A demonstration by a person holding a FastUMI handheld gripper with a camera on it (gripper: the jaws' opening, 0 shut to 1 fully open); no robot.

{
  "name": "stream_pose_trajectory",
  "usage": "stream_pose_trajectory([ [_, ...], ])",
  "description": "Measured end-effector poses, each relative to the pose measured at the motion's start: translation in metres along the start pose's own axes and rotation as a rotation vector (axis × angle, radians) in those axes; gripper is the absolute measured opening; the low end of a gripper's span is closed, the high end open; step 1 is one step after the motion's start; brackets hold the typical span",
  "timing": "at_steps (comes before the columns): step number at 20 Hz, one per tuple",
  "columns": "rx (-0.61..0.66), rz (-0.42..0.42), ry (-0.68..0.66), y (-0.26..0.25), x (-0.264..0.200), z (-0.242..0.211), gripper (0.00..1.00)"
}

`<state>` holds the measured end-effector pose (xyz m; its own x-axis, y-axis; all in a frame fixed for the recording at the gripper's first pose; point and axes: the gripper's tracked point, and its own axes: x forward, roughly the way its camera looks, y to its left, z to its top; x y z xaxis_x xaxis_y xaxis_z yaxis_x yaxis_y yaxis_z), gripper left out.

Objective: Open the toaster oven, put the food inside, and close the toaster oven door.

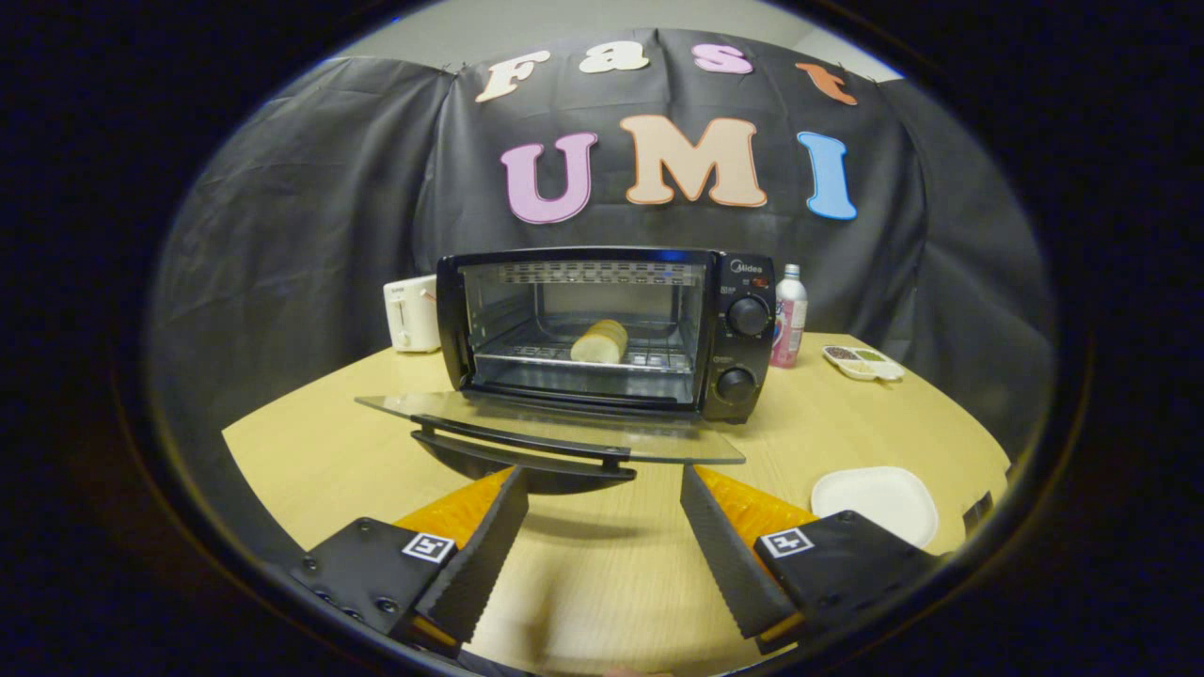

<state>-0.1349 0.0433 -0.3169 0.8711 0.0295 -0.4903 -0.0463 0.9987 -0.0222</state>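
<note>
Hovering released before the Midea toaster oven [607,324], hand-held gripper [604,484] faces what looks like bread [600,341] inside.

Staged demo booth w/ black cloth wall [310,188], wood table [310,451] (kitchen props: toaster oven [607,329], toaster [411,313]).

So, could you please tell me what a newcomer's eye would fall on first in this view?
Probably the black toaster oven at the middle of the light wooden table, its glass door folded down flat, a pale bread roll lying on the wire rack inside. Next, the open gripper, empty, its fingertips just short of the door's black handle. A white square plate sits beside its right finger.
</note>
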Motion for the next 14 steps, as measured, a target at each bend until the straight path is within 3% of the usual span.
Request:
stream_pose_trajectory([
  [7, 0.004, 0.045, -0.059, 0.016, 0.008, 0.026, 1.0],
  [10, -0.034, -0.02, -0.107, 0.001, 0.015, 0.046, 1.0],
  [14, -0.035, -0.027, -0.18, -0.002, 0.037, 0.08, 1.0],
])
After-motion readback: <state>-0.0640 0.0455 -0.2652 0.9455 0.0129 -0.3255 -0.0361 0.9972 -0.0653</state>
